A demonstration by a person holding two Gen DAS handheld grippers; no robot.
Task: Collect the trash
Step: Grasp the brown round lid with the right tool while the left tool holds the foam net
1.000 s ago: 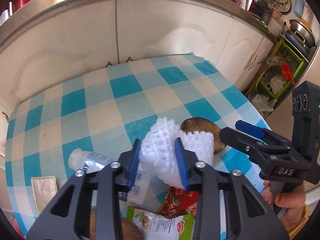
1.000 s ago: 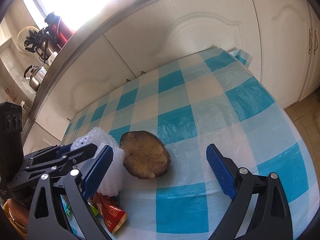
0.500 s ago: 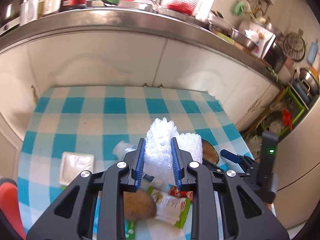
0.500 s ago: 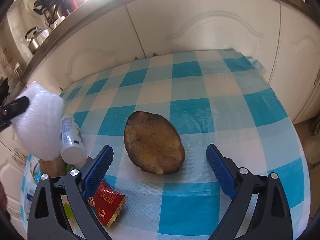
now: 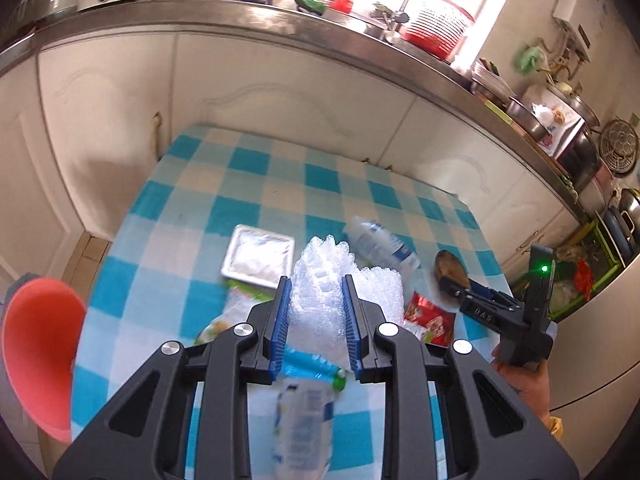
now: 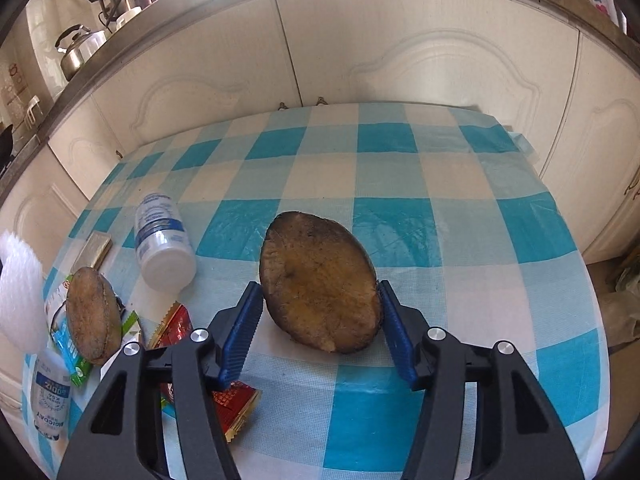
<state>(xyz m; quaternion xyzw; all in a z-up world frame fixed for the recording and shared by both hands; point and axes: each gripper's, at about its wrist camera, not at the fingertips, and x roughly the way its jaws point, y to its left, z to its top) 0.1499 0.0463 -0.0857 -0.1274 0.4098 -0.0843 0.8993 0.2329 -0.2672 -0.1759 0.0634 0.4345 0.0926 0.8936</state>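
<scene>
Fingers first: left gripper (image 5: pixel 316 322) is clamped on the white foam net (image 5: pixel 326 280), lifted clear of the checked tablecloth (image 6: pixel 400 168), with the orange bin (image 5: pixel 38 356) at the left edge of its view. Right gripper (image 6: pixel 320 330) is closing, brown husk half (image 6: pixel 318 284) between the pads; right pad looks to be touching the rim, left pad seems a hair off, so not a firm grip yet. My read of doing it well: let the jaws finish on the widest part of the husk, keep the tips low so the curved shell can't squirt out forward, then lift straight. Left should carry the net over the bin before letting go. On the cloth: white bottle (image 6: pixel 162 240), second husk half (image 6: pixel 92 316), red wrapper (image 6: pixel 234 404), foil tray (image 5: pixel 258 256).
</scene>
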